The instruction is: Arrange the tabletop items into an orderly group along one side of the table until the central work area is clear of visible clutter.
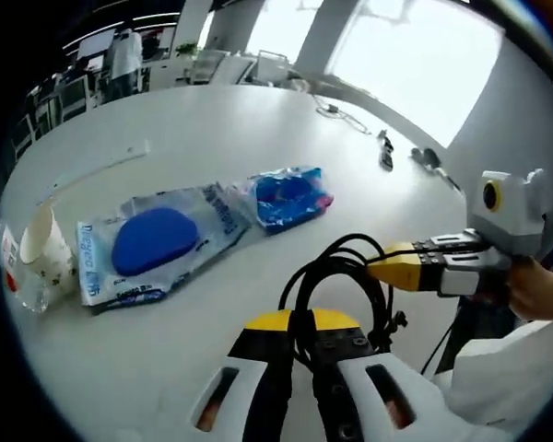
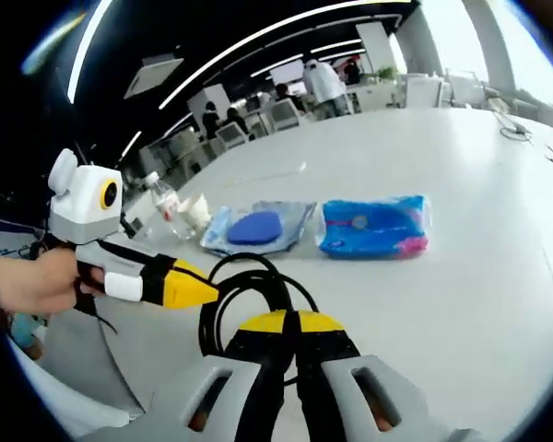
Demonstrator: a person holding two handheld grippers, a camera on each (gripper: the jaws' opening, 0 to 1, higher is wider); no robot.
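White worktop (image 1: 212, 120) carries two blue packets (image 1: 157, 241) (image 1: 290, 196) and a cup (image 1: 44, 247) mid-surface, while both tools, left (image 1: 300, 345) and right (image 2: 290, 343), are clamped together on one coiled black cable (image 1: 336, 276) (likely shared to keep its loops bundled for moving aside).

The left gripper (image 1: 300, 368) has two white jaws with black inner sides, a yellow cap between them, and a long dark slot in each jaw. The right gripper (image 2: 290, 368) looks the same from above; from the side (image 1: 405, 267) it has a yellow tip, then black and white parts. The person's hand (image 1: 535, 290) comes out of a white sleeve (image 1: 516, 368).
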